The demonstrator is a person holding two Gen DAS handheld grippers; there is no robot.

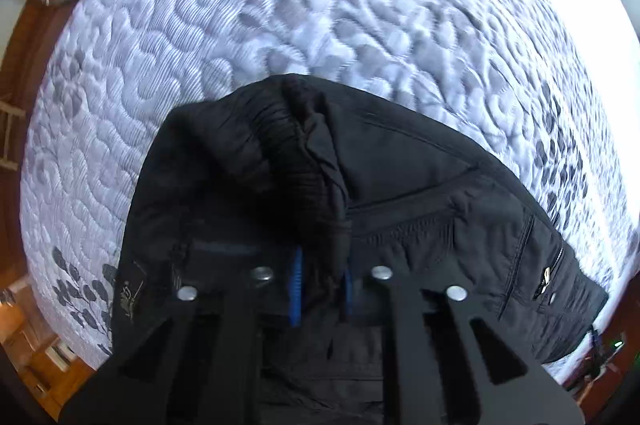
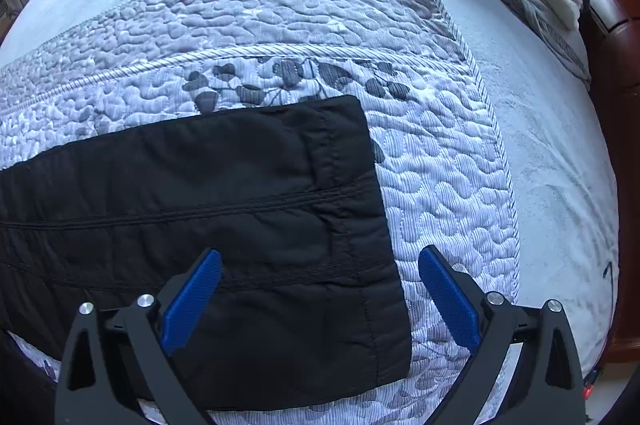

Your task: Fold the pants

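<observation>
Now we are pinching the black pants' (image 1: 400, 185) ribbed waistband (image 1: 304, 161) in our left claw (image 1: 320, 285), while our right claw (image 2: 320, 297) is hovering released over the leg hem (image 2: 360, 225) on the quilted bedspread (image 2: 440, 165).

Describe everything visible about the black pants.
The black padded fabric pants lie on the quilted white bedspread, legs stacked flat, hems square with stitched seams. At the other end the ribbed elastic waistband is bunched and pinched in the left hand-held gripper; a zipped pocket shows. The open right hand-held gripper straddles the hem edge.
</observation>
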